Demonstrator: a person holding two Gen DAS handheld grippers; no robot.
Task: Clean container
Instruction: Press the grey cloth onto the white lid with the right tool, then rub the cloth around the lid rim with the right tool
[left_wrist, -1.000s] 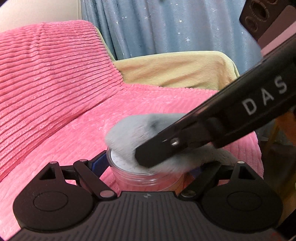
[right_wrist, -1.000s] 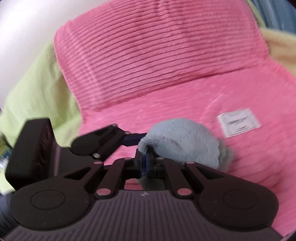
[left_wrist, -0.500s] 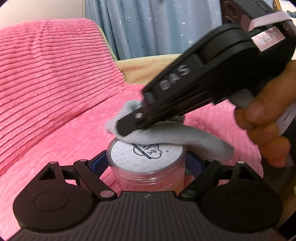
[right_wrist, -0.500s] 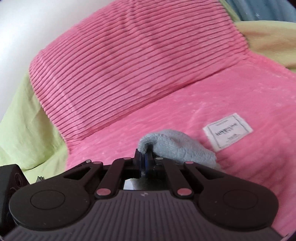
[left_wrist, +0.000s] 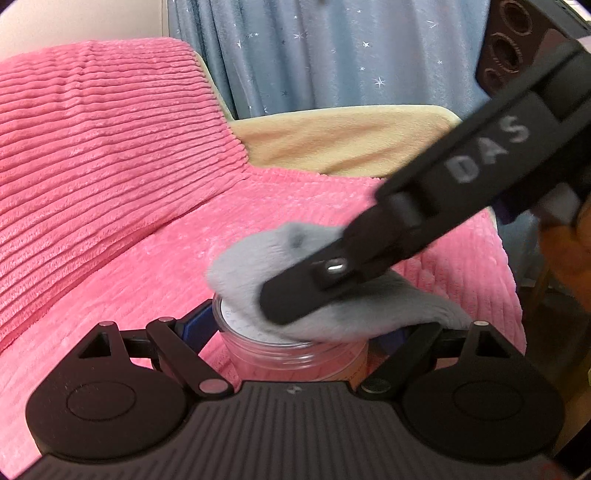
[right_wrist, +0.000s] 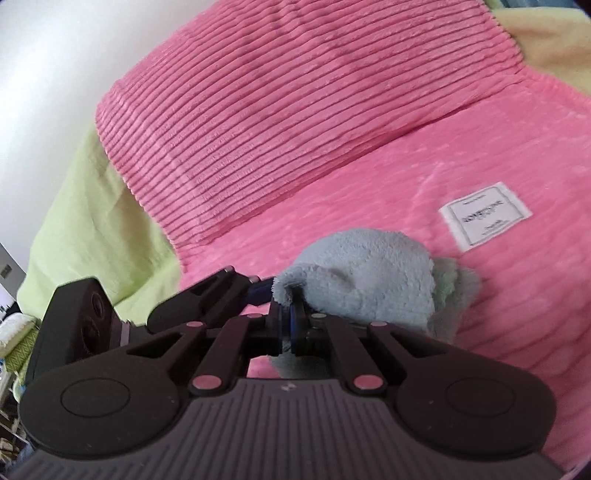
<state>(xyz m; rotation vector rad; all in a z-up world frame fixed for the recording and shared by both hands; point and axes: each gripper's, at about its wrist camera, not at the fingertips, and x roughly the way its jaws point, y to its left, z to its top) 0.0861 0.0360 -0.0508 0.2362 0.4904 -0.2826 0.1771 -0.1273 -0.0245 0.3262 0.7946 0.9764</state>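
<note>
Pink ribbed blanket (left_wrist: 110, 192) underneath. Left gripper (left_wrist: 295, 328) clamped on clear jar (left_wrist: 291, 350). Right gripper (right_wrist: 290, 325) pinching grey cloth (right_wrist: 362, 280), now back down on lid after brief lift: wiping continues.

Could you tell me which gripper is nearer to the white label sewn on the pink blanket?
Right. The right gripper, shut on the grey cloth, sits just left of and below the white label. The left gripper clamps the clear container; its view shows no label.

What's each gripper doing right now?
Left gripper: shut on the jar.
Right gripper: shut on the cloth, which lies on the jar's top.
</note>
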